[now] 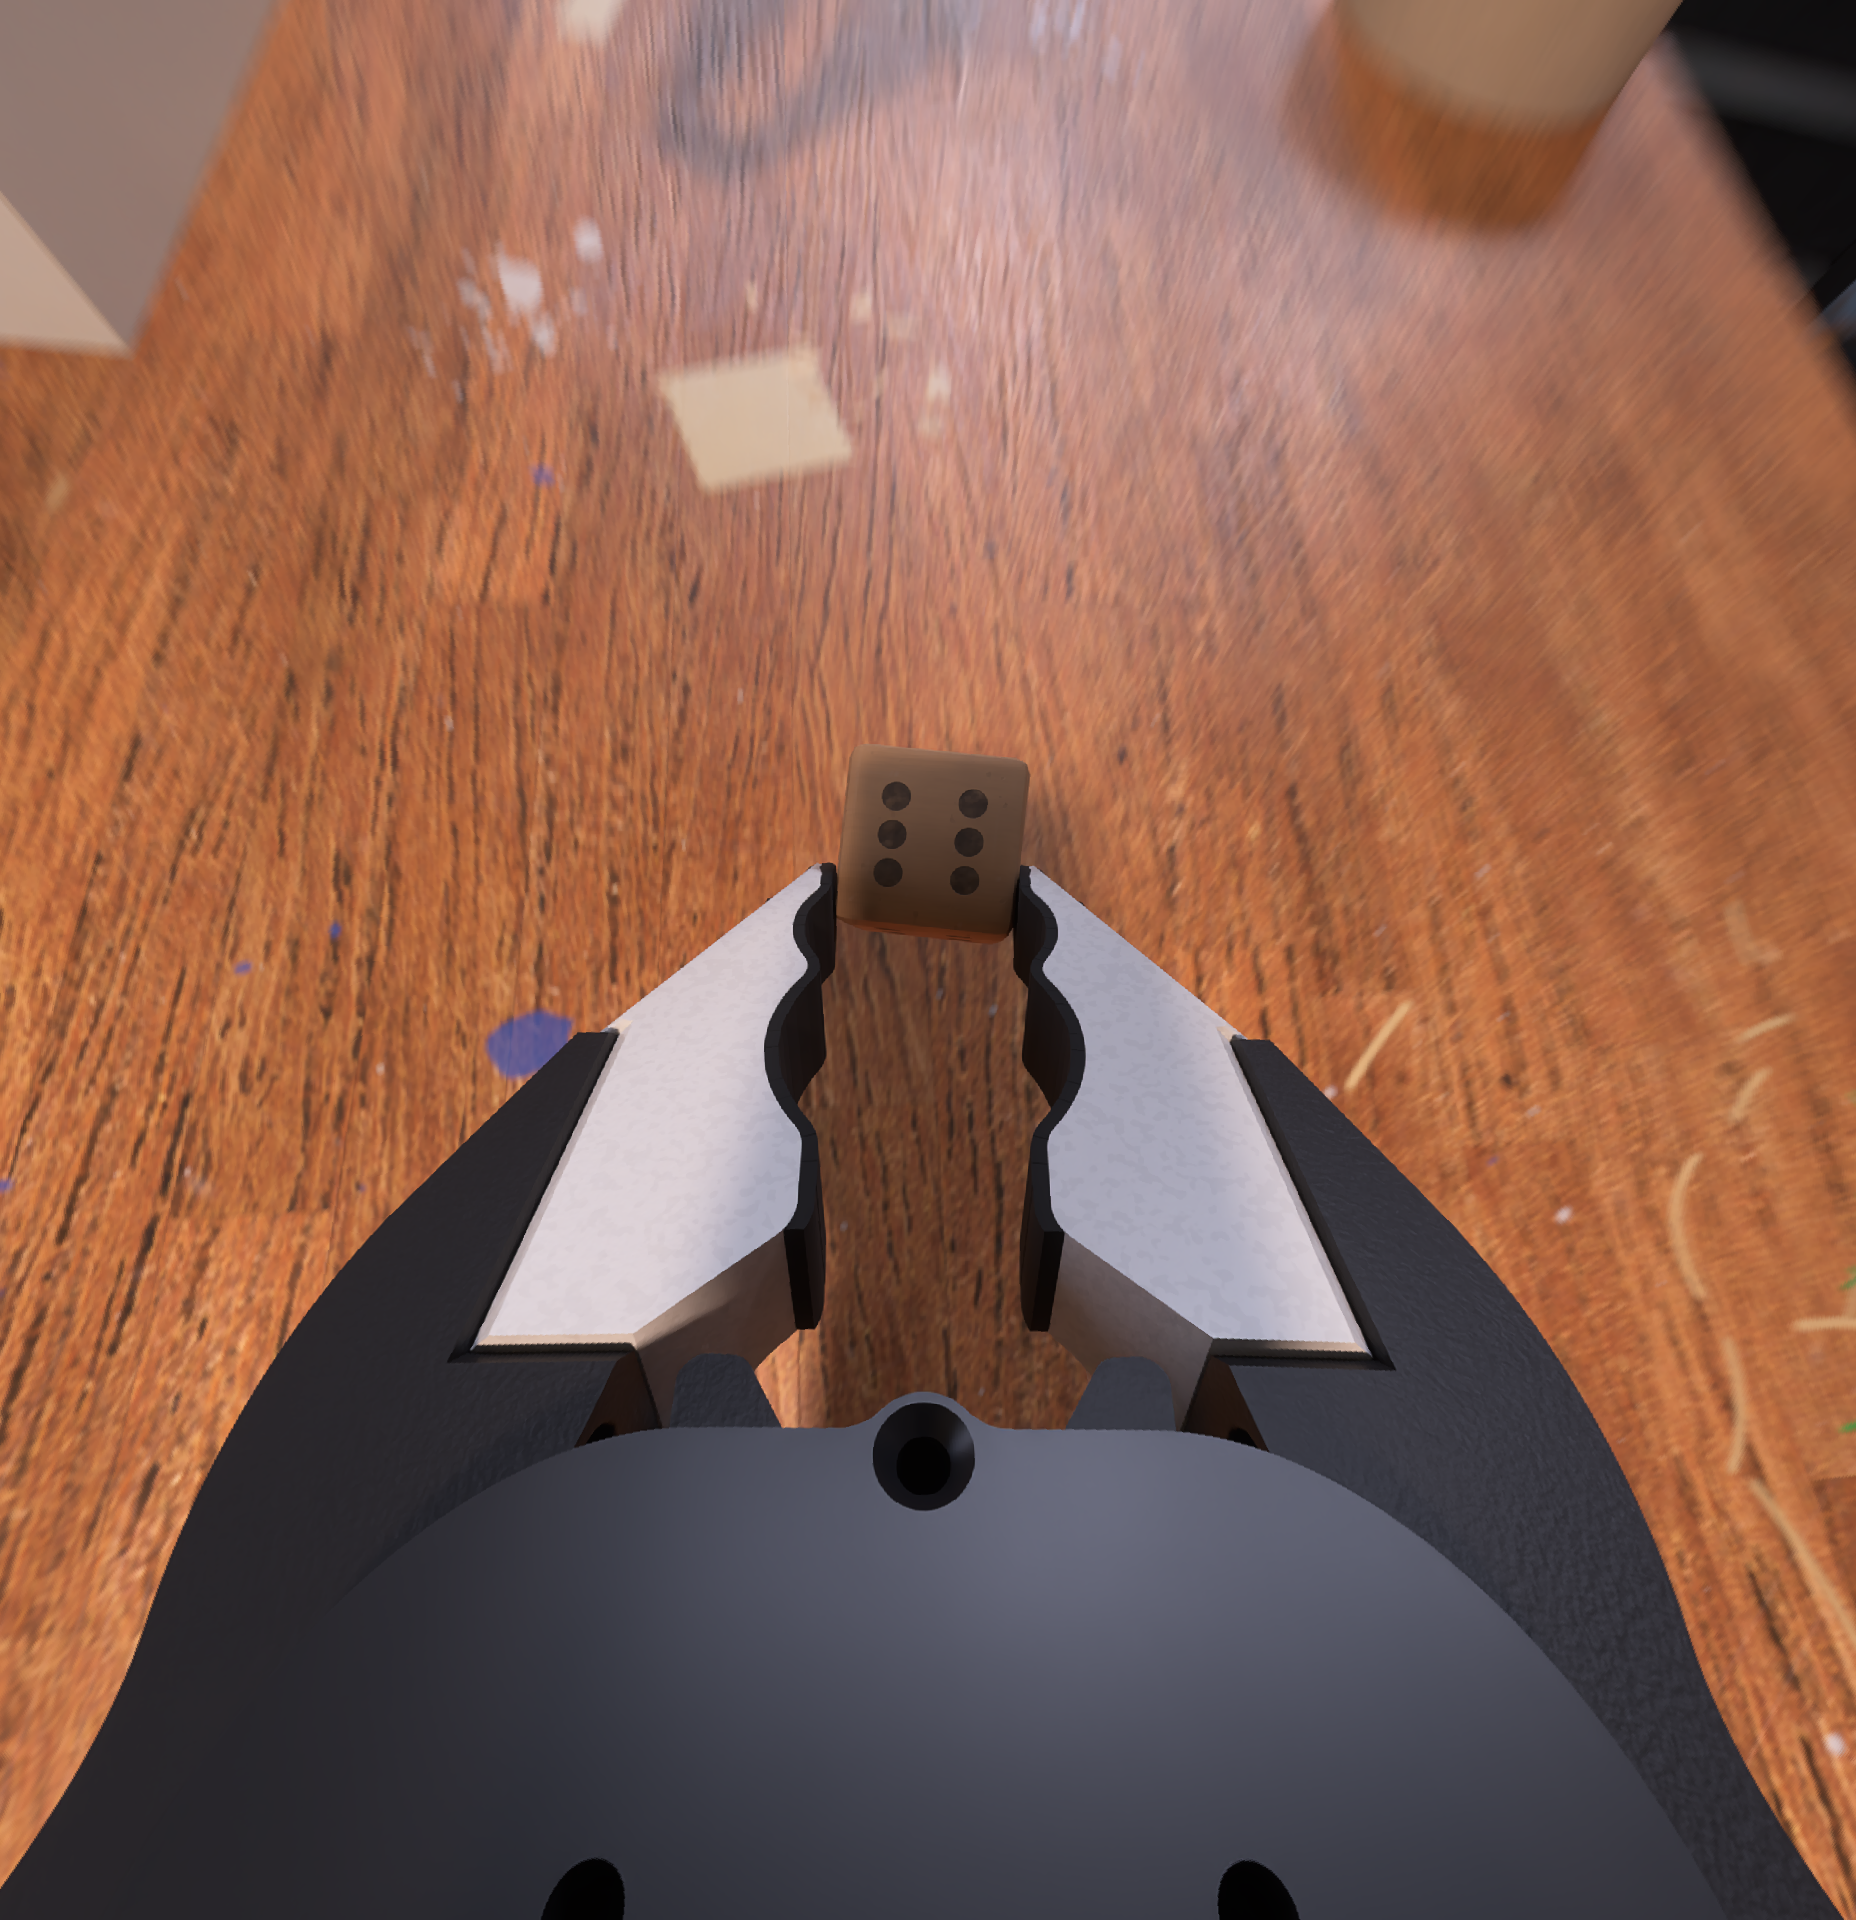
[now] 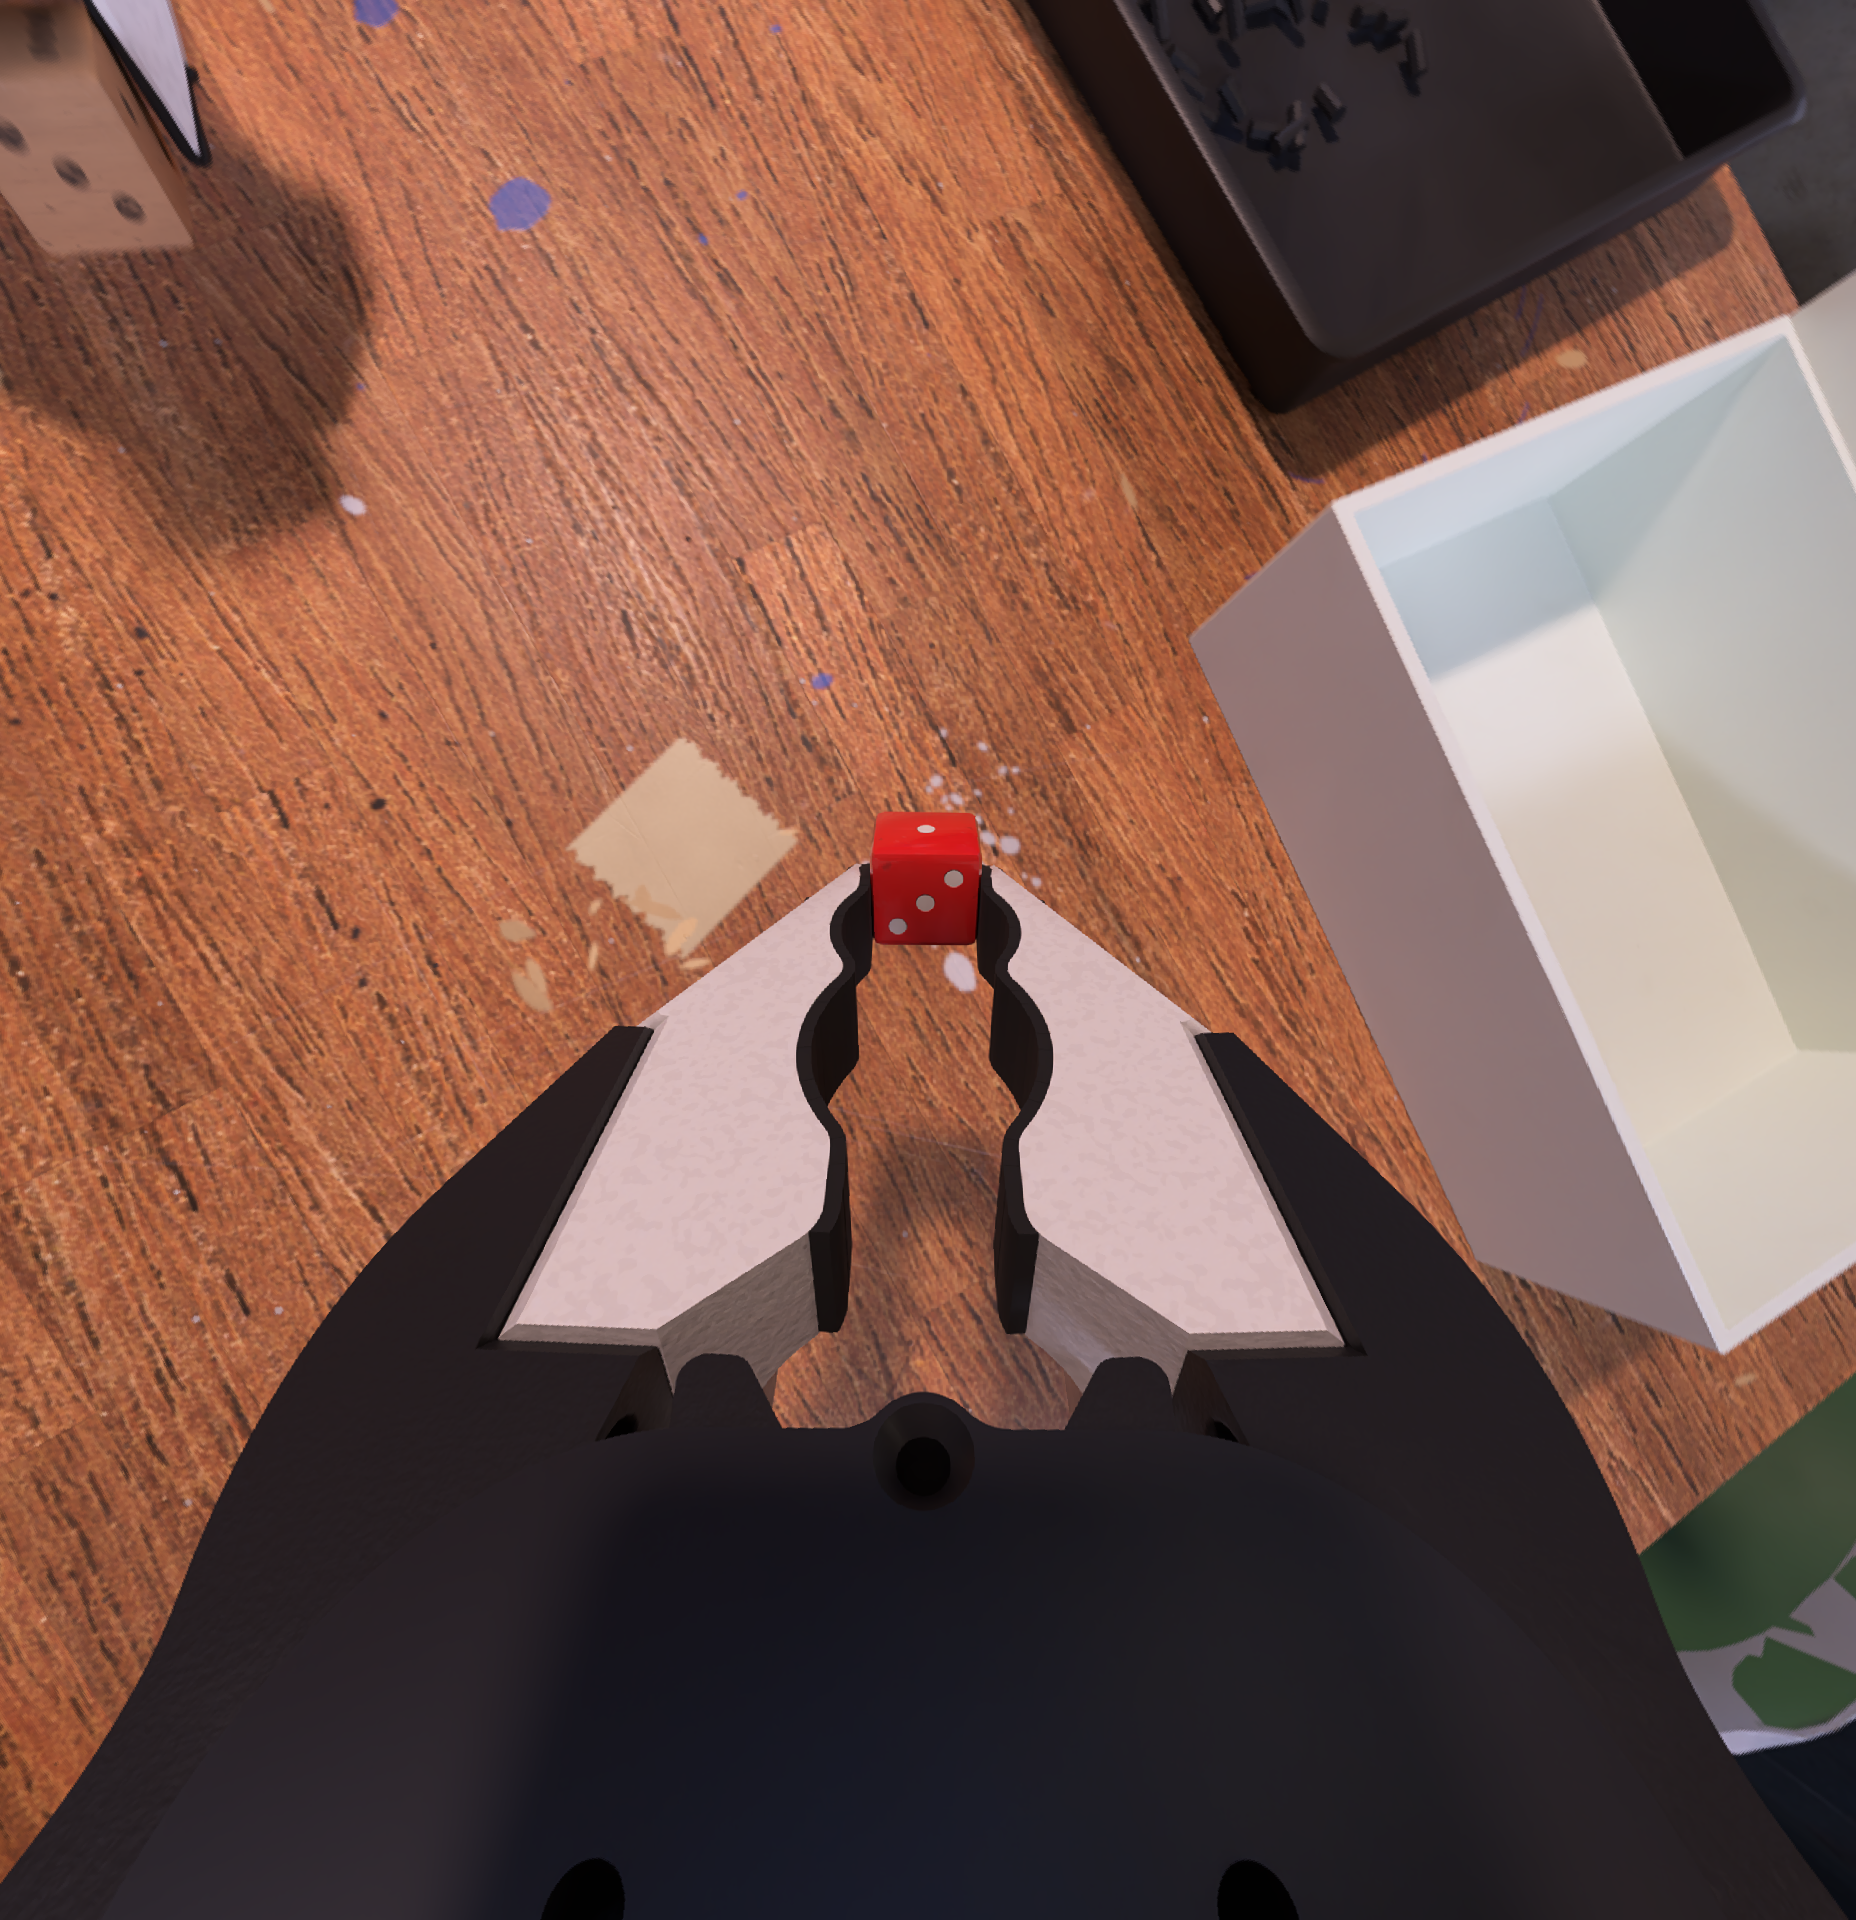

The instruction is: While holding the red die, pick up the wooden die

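Observation:
My left gripper (image 1: 924, 899) is shut on the wooden die (image 1: 934, 836), which sits between its fingertips with a six-pip face toward the camera, held above the wooden table (image 1: 384, 779). My right gripper (image 2: 924, 899) is shut on the small red die (image 2: 925, 878), pinched at its fingertips above the table (image 2: 488, 623). In the right wrist view the wooden die (image 2: 77, 156) also shows at the top left corner, with a fingertip (image 2: 160, 62) of the left gripper beside it and a dark shadow beneath.
A white open box (image 2: 1589, 831) stands to the right. A black bin (image 2: 1423, 187) with small dark pieces is at the top right. A tan paper scrap (image 2: 685, 842) lies on the table. A tan cylinder (image 1: 1464, 94) stands far right. A green-and-white thing (image 2: 1786, 1621) is at lower right.

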